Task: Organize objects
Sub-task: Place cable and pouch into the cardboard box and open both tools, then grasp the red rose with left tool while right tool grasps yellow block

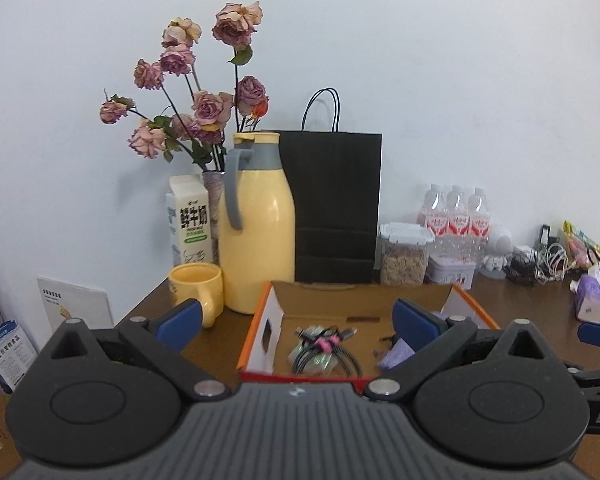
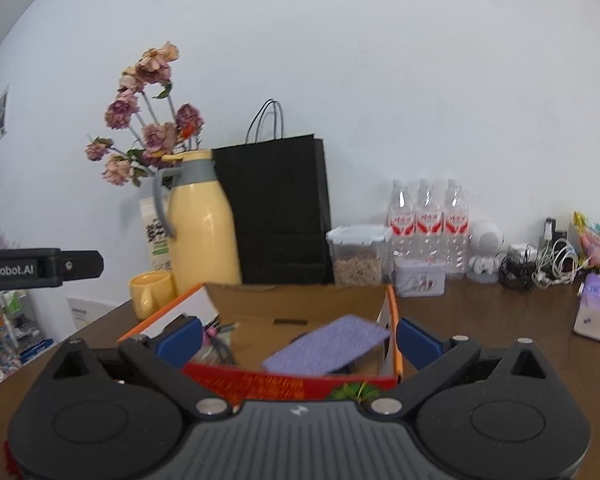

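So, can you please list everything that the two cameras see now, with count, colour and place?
Cardboard box: 1, brown with orange and red edges, table front, open.
Cable bundle: 1, black with pink tie, inside box, left part.
Purple pouch: 1, inside box, right part.
Jug: 1, yellow, grey handle, behind box.
Mug: 1, yellow, left of jug.
Milk carton: 1, white, behind mug.
Dried roses: several, pink, behind jug.
Paper bag: 1, black, against wall.
Food container: 1, clear, right of bag.
Water bottles: at least 3, clear, red labels.
Tissue pack: 1, purple, far right.
Left gripper: open.
Right gripper: open.
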### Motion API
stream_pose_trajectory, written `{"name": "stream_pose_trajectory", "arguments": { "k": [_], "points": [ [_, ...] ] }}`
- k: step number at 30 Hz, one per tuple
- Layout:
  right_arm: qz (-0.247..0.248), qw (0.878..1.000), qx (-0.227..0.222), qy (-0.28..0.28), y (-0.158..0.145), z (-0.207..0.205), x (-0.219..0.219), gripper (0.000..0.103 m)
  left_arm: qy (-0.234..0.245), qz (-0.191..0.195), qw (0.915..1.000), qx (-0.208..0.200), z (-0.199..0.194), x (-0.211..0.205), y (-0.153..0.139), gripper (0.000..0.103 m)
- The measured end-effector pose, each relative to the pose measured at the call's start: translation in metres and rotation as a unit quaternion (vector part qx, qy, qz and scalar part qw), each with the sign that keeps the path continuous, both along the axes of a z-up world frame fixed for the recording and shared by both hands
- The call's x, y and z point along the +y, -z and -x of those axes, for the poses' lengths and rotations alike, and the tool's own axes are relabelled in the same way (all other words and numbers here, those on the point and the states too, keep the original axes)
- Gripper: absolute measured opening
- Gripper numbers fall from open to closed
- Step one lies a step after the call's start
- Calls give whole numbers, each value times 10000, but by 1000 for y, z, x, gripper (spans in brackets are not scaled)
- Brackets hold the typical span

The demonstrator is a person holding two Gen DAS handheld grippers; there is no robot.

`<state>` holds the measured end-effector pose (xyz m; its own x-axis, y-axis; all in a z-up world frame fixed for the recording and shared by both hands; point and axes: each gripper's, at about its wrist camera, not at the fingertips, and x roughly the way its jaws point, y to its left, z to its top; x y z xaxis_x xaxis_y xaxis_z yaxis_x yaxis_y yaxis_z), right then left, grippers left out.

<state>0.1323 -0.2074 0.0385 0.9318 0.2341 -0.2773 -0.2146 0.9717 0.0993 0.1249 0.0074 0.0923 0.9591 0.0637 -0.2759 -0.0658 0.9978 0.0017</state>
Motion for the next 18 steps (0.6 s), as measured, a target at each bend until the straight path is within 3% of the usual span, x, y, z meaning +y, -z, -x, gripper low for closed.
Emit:
{"name": "stream_pose_trajectory", "arguments": {
  "k": [9, 18],
  "points": [
    [102, 9989, 362, -286, 13, 39, 2, 103, -71, -129, 9993, 351, 38, 19, 13, 103],
    [195, 9942, 882, -590, 44, 57, 11, 102, -274, -373, 9955, 828, 63, 39, 46, 103]
  ]
}}
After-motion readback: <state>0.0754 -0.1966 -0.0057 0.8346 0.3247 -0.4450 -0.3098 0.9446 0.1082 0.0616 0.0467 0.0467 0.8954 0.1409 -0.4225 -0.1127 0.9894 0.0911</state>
